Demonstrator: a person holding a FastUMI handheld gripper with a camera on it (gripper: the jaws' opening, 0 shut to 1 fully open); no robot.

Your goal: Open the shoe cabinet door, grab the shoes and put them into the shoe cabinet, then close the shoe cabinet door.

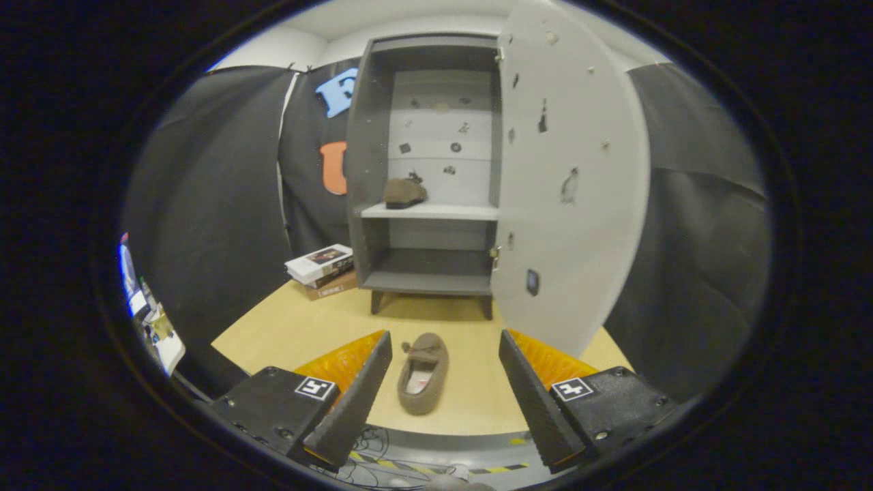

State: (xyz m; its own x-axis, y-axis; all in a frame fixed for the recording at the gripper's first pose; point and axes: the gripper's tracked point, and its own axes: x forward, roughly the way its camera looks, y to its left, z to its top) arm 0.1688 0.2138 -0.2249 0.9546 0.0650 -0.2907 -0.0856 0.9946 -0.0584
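Two shoes: one on the table, one in the cabinet.
Gripper (445, 341): jaws spread wide apart, nothing held; neither finger touches anything.
Shoe on table (423, 374): brown slipper lying flat on its sole between the two fingers, closer to the left one, clear of both. Opening faces up.
Long axis, shoe on table: runs roughly along the fingers, leaning slightly right toward the far end. Toe points away toward the cabinet; heel is nearest the gripper.
Shoe on shelf (404, 193): second brown slipper, well beyond the fingertips, on the middle shelf (450, 212) at its left side. Long axis lies across the cabinet; which end is the toe cannot be told.
Cabinet (367, 170): grey, standing on short legs at the far side of the table, straight ahead of the jaws.
Door (586, 204): swung fully open, hinged on the cabinet's right edge, its light panel beyond the right finger.
Table (286, 327): pale wood top under the slipper and cabinet.
Books (322, 271): small stack beyond the left finger, just beside the cabinet's lower left corner.
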